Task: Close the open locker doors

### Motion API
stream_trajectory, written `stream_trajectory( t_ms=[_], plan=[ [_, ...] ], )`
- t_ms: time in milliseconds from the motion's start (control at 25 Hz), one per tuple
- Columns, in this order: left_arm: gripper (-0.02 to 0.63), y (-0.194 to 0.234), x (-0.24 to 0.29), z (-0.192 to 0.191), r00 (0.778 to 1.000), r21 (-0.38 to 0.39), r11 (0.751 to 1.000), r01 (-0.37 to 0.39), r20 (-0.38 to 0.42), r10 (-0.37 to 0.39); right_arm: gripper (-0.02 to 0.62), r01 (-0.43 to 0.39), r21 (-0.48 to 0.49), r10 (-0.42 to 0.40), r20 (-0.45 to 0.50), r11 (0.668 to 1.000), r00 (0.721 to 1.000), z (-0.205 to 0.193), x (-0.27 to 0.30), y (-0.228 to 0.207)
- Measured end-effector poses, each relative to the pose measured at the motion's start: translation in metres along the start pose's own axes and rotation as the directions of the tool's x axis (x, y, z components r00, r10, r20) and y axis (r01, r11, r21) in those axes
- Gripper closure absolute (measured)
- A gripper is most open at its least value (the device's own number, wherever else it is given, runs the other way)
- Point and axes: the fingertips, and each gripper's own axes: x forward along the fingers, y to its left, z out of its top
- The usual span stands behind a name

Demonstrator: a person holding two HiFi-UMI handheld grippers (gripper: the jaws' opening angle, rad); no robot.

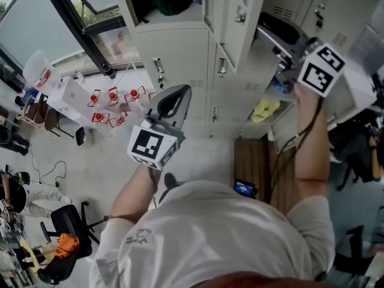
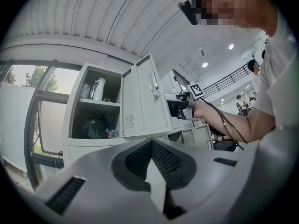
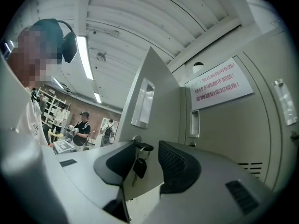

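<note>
Hanging open at one o'clock in the head view, the locker door (image 1: pixel 231 35) is looking like thin sheet metal: light, stiff, swinging freely on its hinges, and probably clanging if shoved hard. The right hand-held gripper (image 3: pixel 150 171) is standing wide open astride the door's free edge, its pads not pressing, with a key (image 3: pixel 139 167) dangling from the lock between them. That edge beside the lock seems the best place to push. The left hand-held gripper (image 2: pixel 156 181) is hovering closed and empty. At nine o'clock of the door, the open compartment (image 2: pixel 74 111) is holding a pale jug (image 2: pixel 98 88) above and a dark bag (image 2: pixel 93 127) below.
</note>
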Motion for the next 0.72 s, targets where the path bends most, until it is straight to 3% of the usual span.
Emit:
stream_trajectory(
  t_ms=[120,480,720],
  plan=[
    [0.611,0.003,0.000,0.000,1.000,0.006,1.000,-0.008,-0.005,0.008,0.483,-0.020,0.009,0.020,0.004,1.000,1.000,-0.002,0.000,0.002],
    [0.611,0.005,0.003,-0.002,1.000,-0.005,1.000,-0.011,-0.004,0.011,0.489,-0.057,-0.010,0.057,0.005,0.998,0.998,0.002,0.013,0.017],
    [0.611,0.014,-0.004,-0.006,1.000,-0.015,1.000,-0.019,-0.018,0.019,0.492,-0.031,0.033,0.031,-0.003,0.999,1.000,-0.002,0.025,0.029]
  ],
)
